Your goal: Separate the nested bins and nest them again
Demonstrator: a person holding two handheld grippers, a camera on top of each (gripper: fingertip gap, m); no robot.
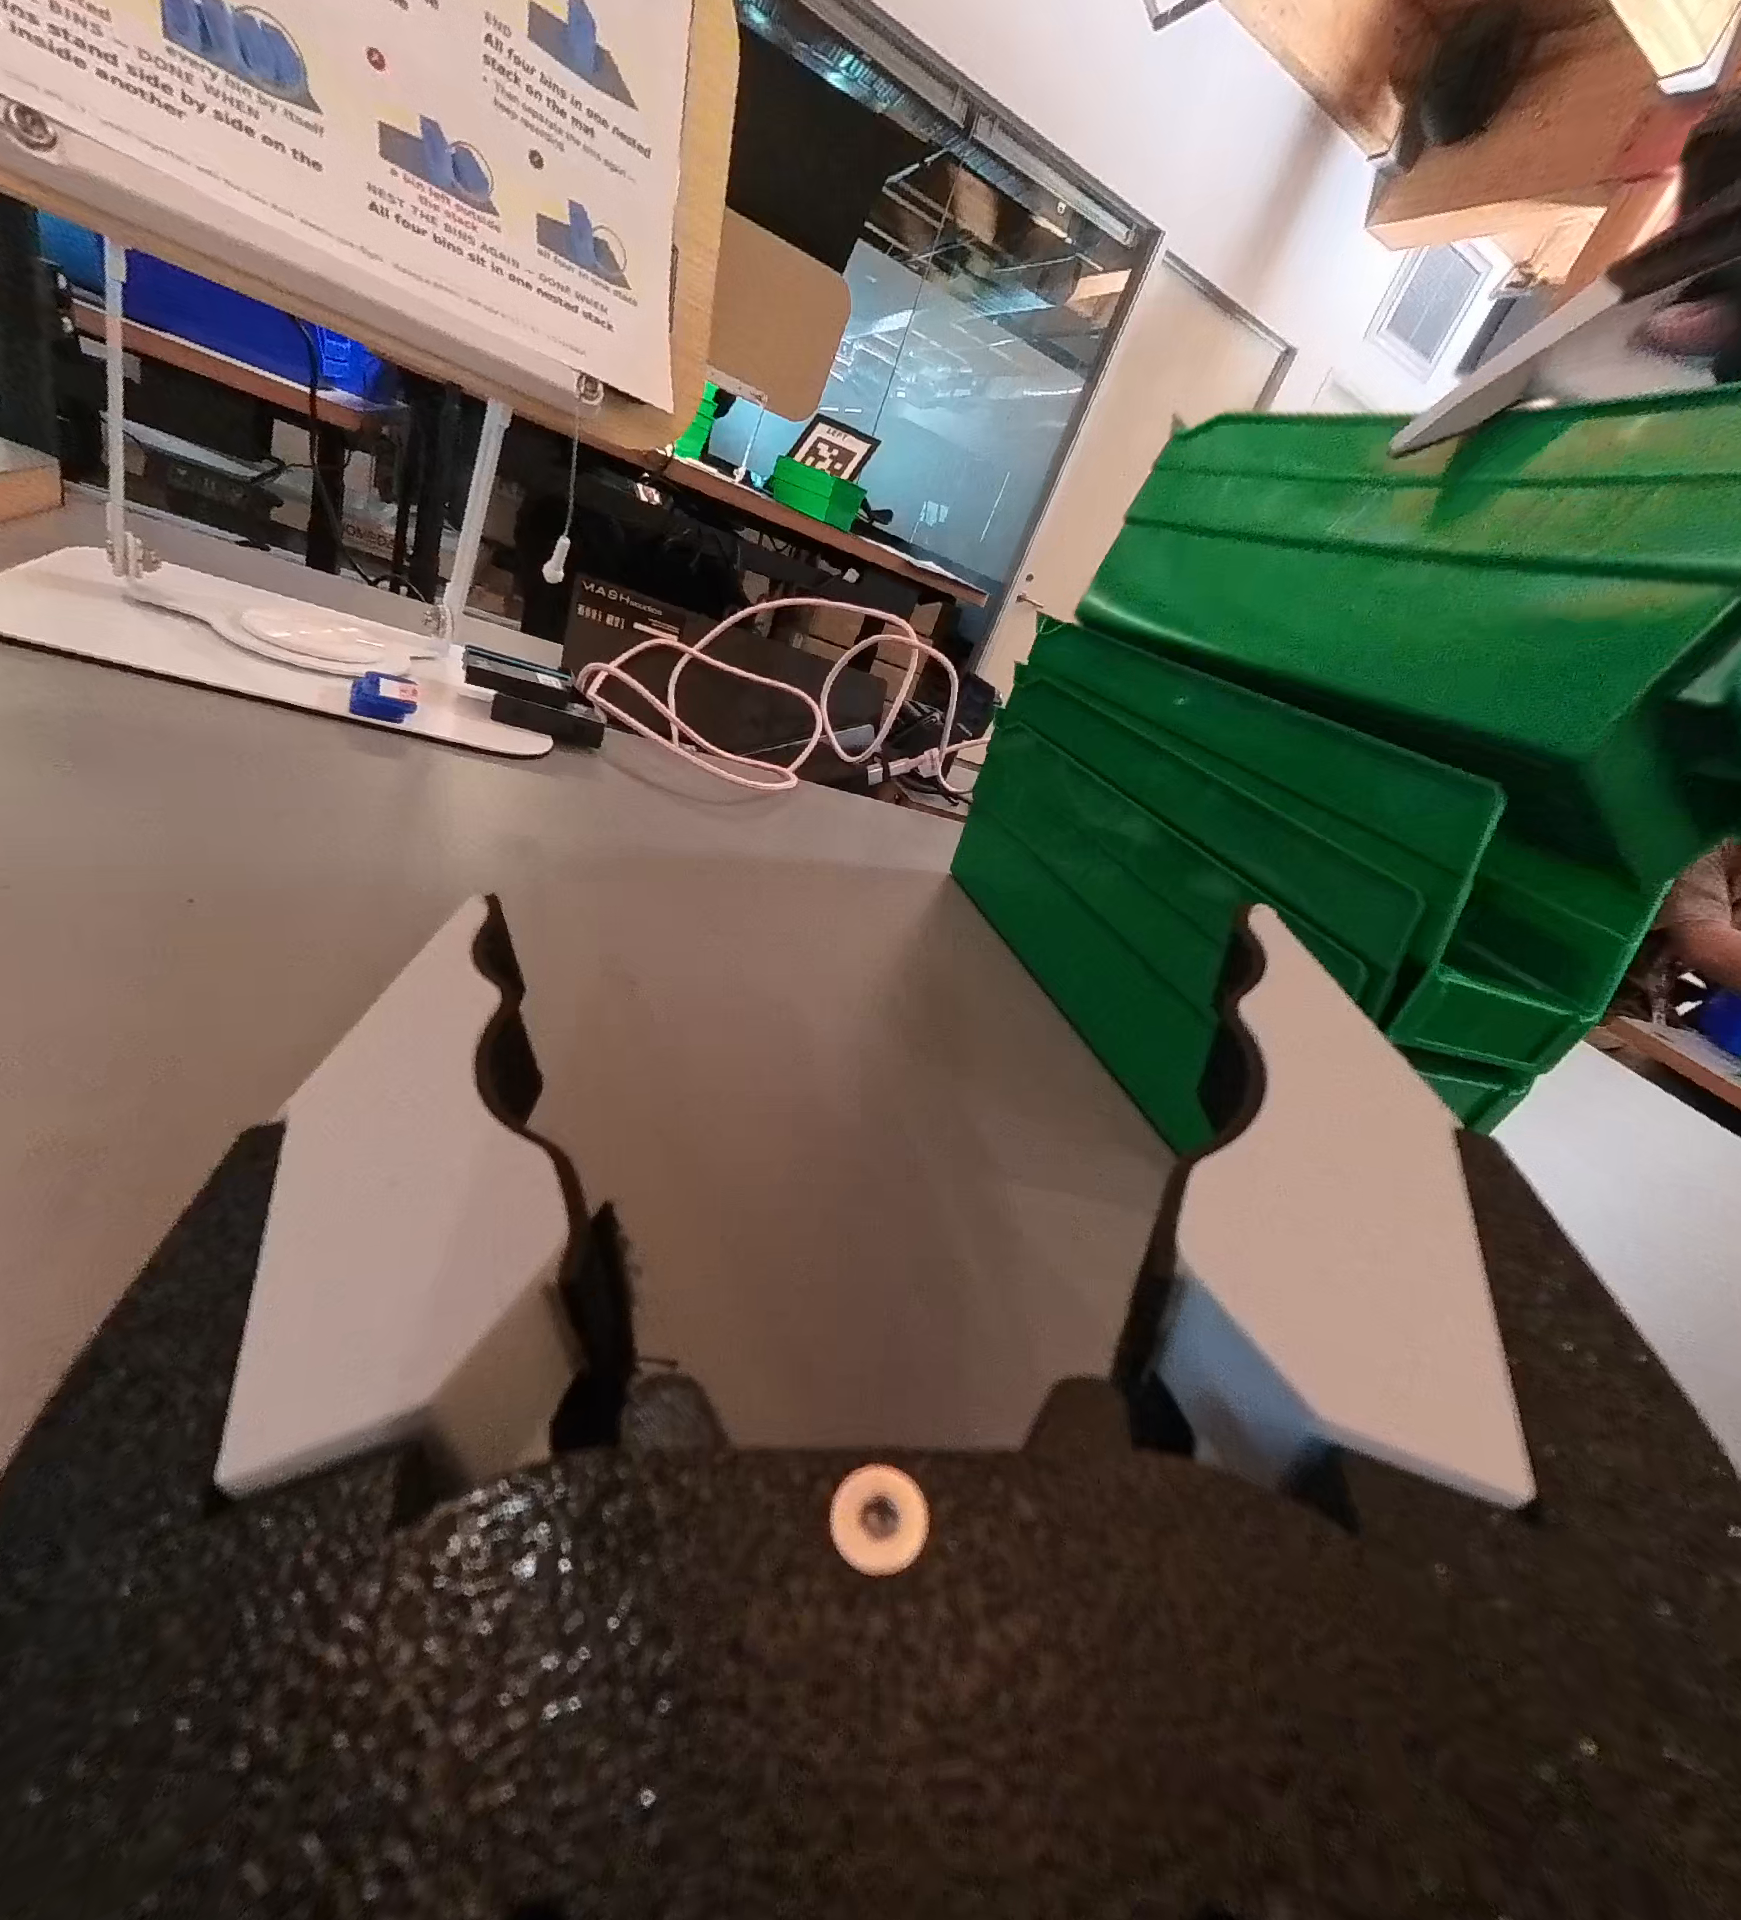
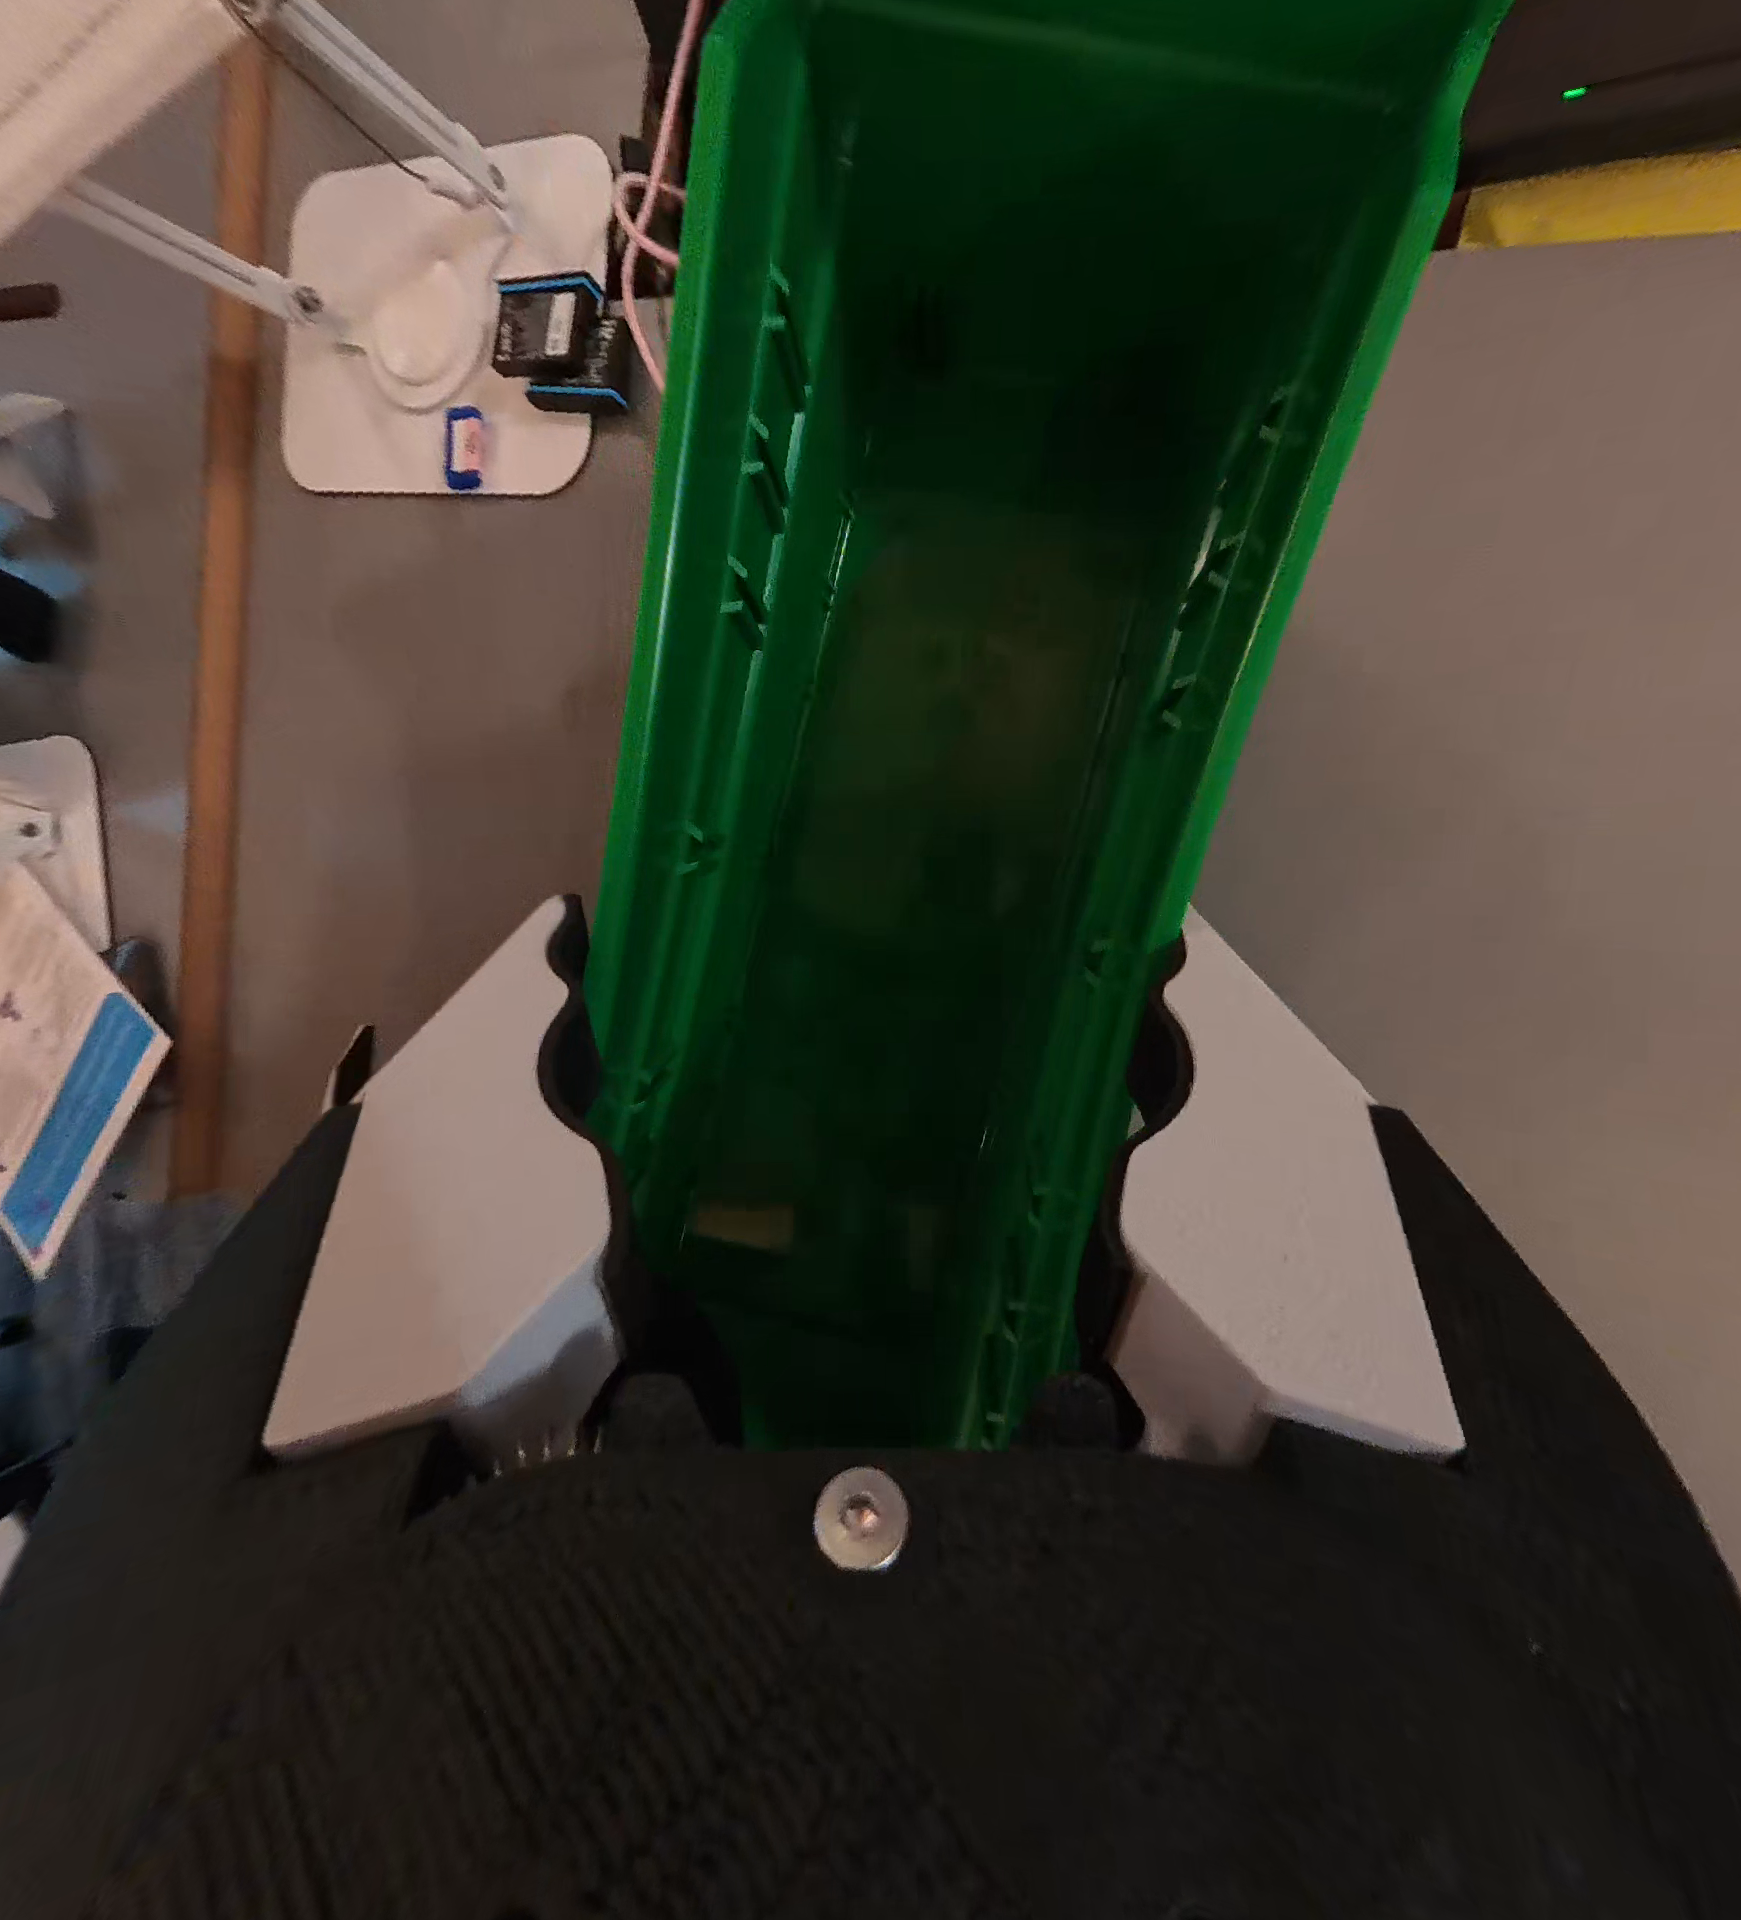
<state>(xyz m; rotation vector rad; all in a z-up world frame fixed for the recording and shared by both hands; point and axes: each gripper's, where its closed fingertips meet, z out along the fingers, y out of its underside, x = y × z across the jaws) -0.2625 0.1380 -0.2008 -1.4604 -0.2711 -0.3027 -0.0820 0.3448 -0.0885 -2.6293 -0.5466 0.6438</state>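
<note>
A stack of nested green bins [image 1: 1209, 862] stands on the grey table at the right of the left wrist view. Above it a single green bin [image 1: 1448, 582] hangs tilted in the air, held at its upper rim by my right gripper [image 1: 1468, 416]. In the right wrist view my right gripper [image 2: 871, 935] is shut on that green bin [image 2: 1001, 520], its fingers clamping the bin's two long sides, and I look down into the bin. My left gripper [image 1: 871, 914] is open and empty, low over the table just left of the stack.
A white stand base [image 1: 253, 644] holds an instruction sheet [image 1: 378, 135] at the back left, with small black blocks [image 1: 533, 691] and a pink cable [image 1: 741, 707] beside it. The table's wooden edge strip [image 2: 222, 623] runs along the left in the right wrist view.
</note>
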